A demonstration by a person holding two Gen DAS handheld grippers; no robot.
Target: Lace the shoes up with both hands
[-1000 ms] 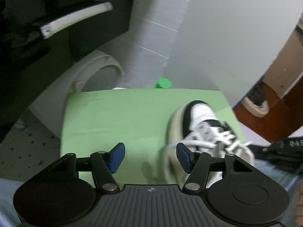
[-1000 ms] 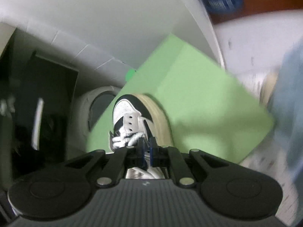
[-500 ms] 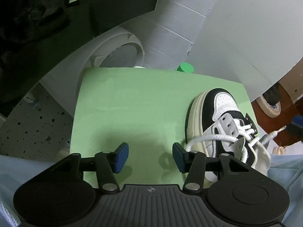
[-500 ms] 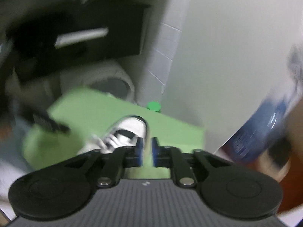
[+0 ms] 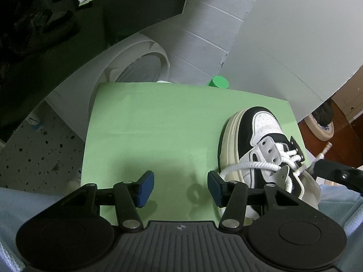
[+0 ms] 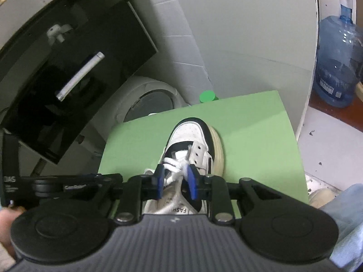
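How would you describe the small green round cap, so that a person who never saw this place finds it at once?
Start from the big green mat on which the black and white shoe stands. Look just past the mat's far edge, at the foot of the grey wall, beside the round white appliance. The green cap is the only small, round, bright green thing there.

Matt green paper sheet [image 5: 158, 131], smooth leather-ish shoe [image 5: 256, 140] w/ woven cloth laces [image 6: 175, 165], prob. cotton.

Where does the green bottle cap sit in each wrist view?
Left wrist view: green cap at upper centre, just past the green mat's far edge, beyond the shoe.
Right wrist view: green cap near centre, behind the mat's far edge, beyond the shoe's toe.
Shared landmark: the white round drum.
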